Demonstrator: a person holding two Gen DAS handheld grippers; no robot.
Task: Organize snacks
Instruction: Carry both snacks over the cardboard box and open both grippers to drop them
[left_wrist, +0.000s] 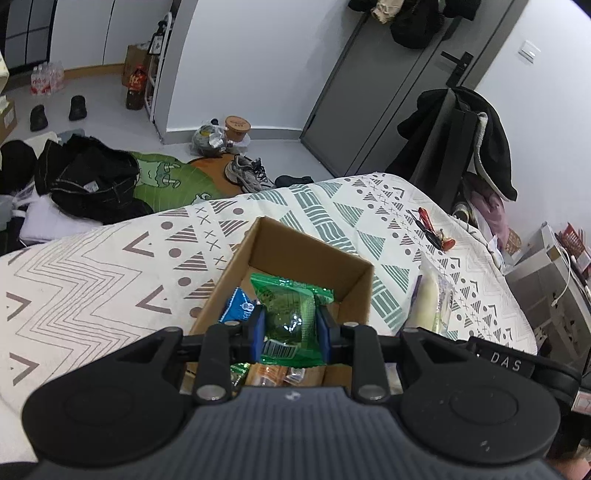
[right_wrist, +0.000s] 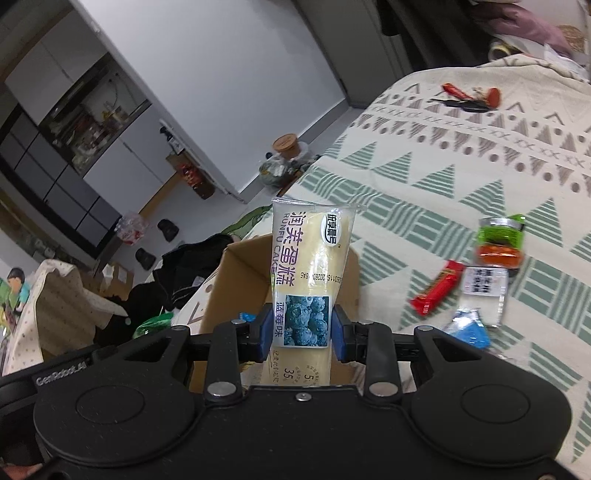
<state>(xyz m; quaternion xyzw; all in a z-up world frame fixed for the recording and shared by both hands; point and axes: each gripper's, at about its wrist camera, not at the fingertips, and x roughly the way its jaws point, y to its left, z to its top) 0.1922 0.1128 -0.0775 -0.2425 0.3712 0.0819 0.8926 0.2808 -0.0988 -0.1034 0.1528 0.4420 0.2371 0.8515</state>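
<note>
While the left hand-held gripper (left_wrist: 290, 325) hangs over the open cardboard box (left_wrist: 354, 291), its blue pads are closed on a green snack packet (left_wrist: 290, 314), pinching it at both sides. Packet sits directly between the pads, above the box interior. Just left of it inside the box: a blue packet (left_wrist: 238, 306). Orange wrappers are partly visible lower in the box, under the gripper.

Right hand-held gripper (right_wrist: 302, 326): pads clamped on the lower part of a long cream cake packet (right_wrist: 312, 258) with a blueberry picture; packet stands out ahead of the pads, in front of the box's far wall.

Box rests on a patterned bed cover (right_wrist: 461, 177). To the right on the cover, well apart from the box: red bar (right_wrist: 437, 291), green-and-orange packet (right_wrist: 500, 240), white packet (right_wrist: 484, 291), blue foil packet (right_wrist: 469, 328). Keys (right_wrist: 469, 99) lie farther off.
</note>
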